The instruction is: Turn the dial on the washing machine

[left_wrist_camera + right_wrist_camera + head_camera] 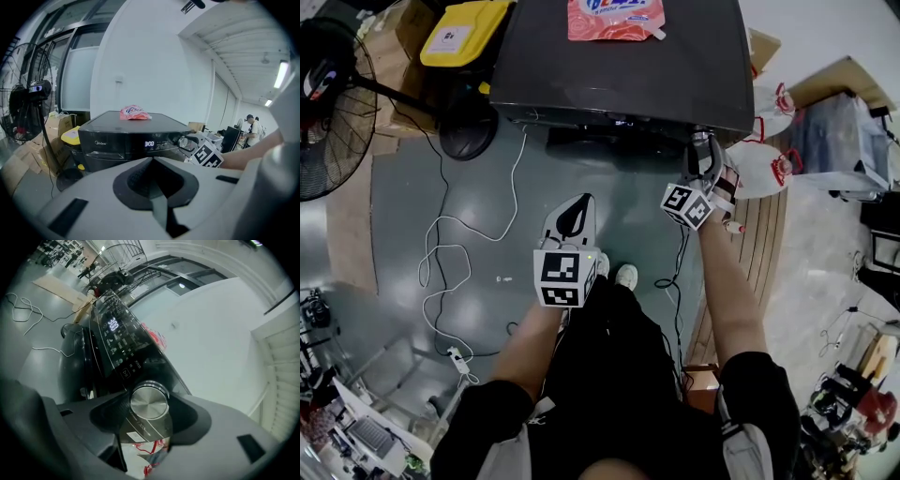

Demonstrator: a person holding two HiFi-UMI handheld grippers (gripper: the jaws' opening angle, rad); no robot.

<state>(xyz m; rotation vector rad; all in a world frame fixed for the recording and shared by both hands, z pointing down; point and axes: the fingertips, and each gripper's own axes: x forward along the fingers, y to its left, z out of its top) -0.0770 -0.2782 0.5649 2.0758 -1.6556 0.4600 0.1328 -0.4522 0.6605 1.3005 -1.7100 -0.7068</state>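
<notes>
The dark washing machine (628, 66) stands ahead of me, its display (149, 143) reading 3:00. At the right end of the front panel is a silver dial (149, 401). My right gripper (703, 150) reaches up to that panel, and in the right gripper view its two jaws close on the dial's sides. The left gripper view shows the dial (182, 139) with the right gripper's marker cube (206, 157) just below it. Lower down, over the grey floor and well short of the machine, my left gripper (572, 208) hangs shut with nothing in it.
A pink detergent pouch (614, 19) lies on the machine's lid. A standing fan (328, 103) and a yellow-lidded bin (464, 33) are to the left. White cables (450, 244) trail over the floor. White bags (764, 169) sit right of the machine. A person (253, 129) stands far off.
</notes>
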